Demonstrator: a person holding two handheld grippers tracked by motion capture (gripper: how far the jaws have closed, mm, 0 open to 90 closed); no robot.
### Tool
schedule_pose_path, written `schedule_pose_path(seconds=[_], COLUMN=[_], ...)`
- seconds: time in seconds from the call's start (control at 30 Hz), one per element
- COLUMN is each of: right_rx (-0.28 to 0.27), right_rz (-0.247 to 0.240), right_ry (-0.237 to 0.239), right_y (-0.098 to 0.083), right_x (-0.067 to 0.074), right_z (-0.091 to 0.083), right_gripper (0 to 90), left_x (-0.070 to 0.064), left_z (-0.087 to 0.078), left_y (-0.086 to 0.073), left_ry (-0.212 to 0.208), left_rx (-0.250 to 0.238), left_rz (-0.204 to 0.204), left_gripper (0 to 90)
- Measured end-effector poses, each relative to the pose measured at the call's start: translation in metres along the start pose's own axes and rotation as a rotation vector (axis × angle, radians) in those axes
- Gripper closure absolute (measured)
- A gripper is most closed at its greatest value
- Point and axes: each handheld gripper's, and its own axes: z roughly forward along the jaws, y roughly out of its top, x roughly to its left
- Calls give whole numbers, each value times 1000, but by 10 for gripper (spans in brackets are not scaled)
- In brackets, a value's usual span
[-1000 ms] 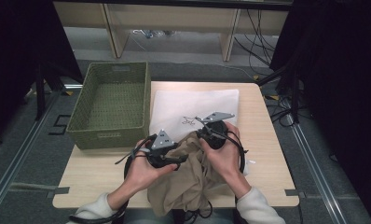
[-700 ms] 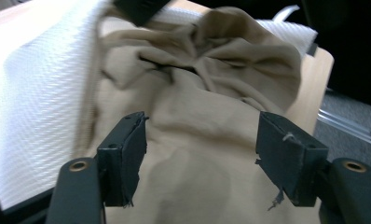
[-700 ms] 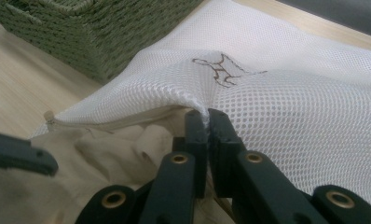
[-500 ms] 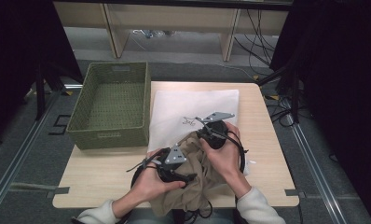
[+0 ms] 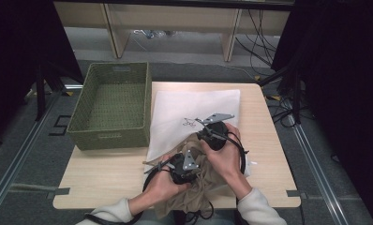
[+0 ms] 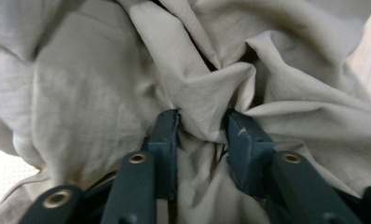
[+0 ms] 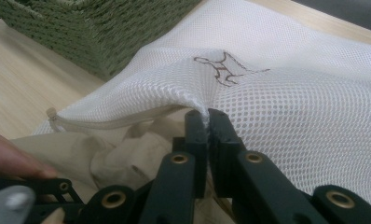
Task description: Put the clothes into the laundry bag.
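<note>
At the near edge of the worktop [image 5: 105,187] a crumpled beige garment [image 5: 194,192] hangs partly over the edge, its far end tucked into the mouth of a white mesh laundry bag [image 5: 194,108] that lies flat with its long axis running away from the person, opening toward them. The left claw [image 6: 202,128] points into the bunched cloth; its jaws have just been closing and now pinch a fold of the garment between the pads. The right claw [image 7: 207,116], just beyond, is clamped on the zippered upper rim of the bag, lifting it. Both hands crowd together, sleeves coming in from below. Farther left stands a green woven basket [image 5: 110,136]; beyond lie grey floor and cables.
</note>
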Motion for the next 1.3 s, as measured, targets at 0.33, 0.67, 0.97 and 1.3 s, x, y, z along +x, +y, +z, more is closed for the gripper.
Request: schedule_pose_path(seconds=[0.33, 0.67, 0.97, 1.3], right_rx=[-5, -29, -71, -28], right_rz=[13, -26, -35, -5], right_ry=[6, 19, 38, 23], right_y=[0, 3, 5, 3], right_x=[1, 7, 8, 3], right_z=[1, -5, -9, -6], right_gripper=[883, 883, 883, 883], left_x=[4, 18, 31, 40], left_z=[8, -8, -16, 0], left_y=[-4, 7, 18, 9], left_ry=[-14, -2, 55, 49], left_rx=[6, -102, -201, -178], left_rz=[-29, -65, -108, -134], left_gripper=[835, 873, 872, 809])
